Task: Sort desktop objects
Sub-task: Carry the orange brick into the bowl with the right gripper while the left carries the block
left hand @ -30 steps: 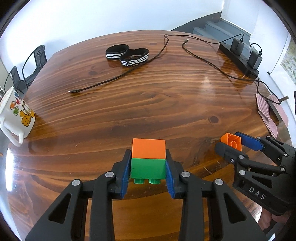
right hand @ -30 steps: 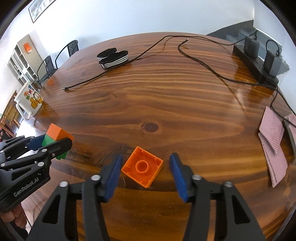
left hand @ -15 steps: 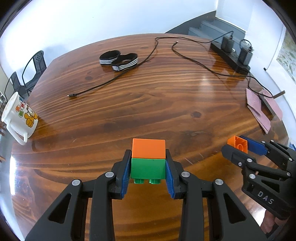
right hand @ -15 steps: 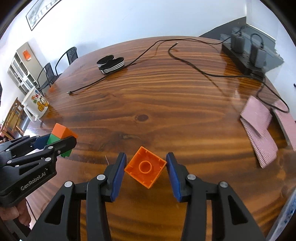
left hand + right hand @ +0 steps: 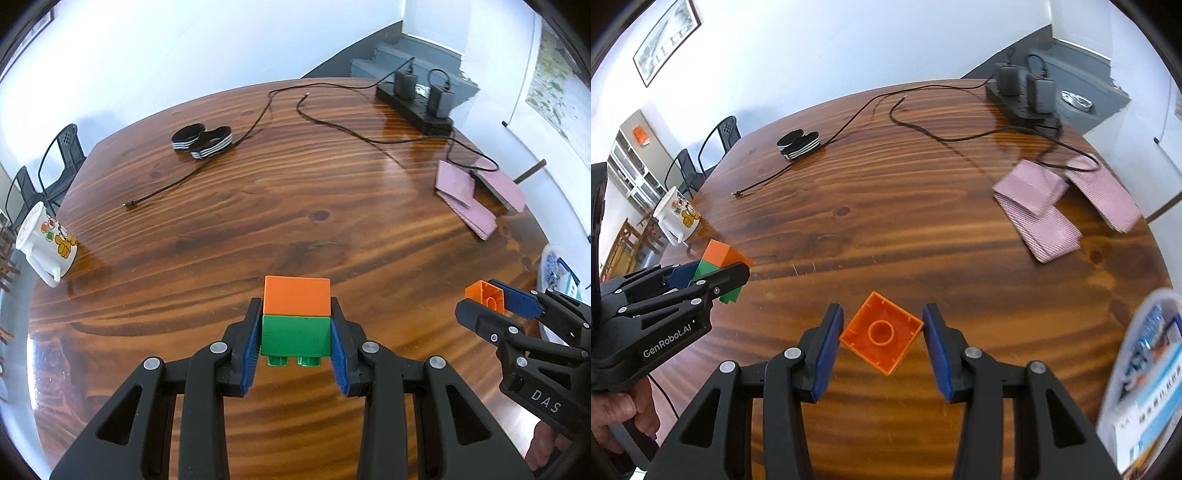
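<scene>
Both grippers hold bricks above the wooden table (image 5: 258,206).

Left gripper (image 5: 295,343) points level and forward, clenched on a green brick (image 5: 295,338) with an orange brick (image 5: 297,299) stacked on top. Right gripper (image 5: 882,336) pinches a single orange brick (image 5: 881,332) by its corners, hollow underside facing the camera. At the right edge sits a clear tub (image 5: 1141,373) — contents blurred, printed packets perhaps.

Mug (image 5: 46,243) left, power strip (image 5: 413,107) far right on table (image 5: 295,206).
</scene>
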Tool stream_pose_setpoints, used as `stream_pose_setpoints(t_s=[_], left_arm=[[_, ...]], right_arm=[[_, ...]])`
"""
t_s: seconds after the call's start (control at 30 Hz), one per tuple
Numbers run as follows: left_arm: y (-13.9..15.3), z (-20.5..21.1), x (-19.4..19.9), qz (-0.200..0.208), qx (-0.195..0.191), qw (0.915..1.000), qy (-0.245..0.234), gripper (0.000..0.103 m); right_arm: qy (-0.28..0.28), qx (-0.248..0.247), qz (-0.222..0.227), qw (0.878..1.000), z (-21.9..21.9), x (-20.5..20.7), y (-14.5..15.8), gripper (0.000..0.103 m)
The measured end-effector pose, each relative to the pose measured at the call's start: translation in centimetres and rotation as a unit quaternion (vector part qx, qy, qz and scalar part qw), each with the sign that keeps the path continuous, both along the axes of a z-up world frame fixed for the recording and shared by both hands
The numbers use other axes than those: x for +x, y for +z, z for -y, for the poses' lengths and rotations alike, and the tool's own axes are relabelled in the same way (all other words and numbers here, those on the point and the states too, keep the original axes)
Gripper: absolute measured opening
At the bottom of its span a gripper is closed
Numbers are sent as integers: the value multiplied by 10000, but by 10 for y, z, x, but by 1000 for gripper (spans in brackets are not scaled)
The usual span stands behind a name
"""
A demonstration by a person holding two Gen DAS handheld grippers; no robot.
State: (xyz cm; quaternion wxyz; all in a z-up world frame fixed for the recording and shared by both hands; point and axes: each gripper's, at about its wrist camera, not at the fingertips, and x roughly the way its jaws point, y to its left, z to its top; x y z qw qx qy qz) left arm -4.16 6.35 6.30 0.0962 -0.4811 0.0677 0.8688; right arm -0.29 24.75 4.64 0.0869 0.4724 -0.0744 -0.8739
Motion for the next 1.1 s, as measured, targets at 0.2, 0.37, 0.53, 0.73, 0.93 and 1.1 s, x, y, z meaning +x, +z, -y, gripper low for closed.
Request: stream_pose_setpoints(t_s=[0.2,0.37,0.53,0.73,0.93,1.1], left_arm=[[5,-30,21,-71,-24,9998,-210,36],[7,-58,36,-95,-61,9991,-408,36],[11,-90,49,-112,-85,9976,-674,36],[15,-134,60,-142,-86,9945,-1033,36],[14,-172,68,-116,-37,9915,-1293,36],[12,-199,73,-98,-1,9894,-1446,36]], right_arm=[[-166,-31,-21,9999,-27,26,6,49],[-410,-105,-2,9991,-57,47,7,49],[-657,-131,-41,9977,-89,66,11,49],[-945,-133,-133,9954,-124,85,18,49],[-1235,-125,-162,9921,-159,102,21,49],[-1443,-104,-159,9894,-186,114,22,49]])
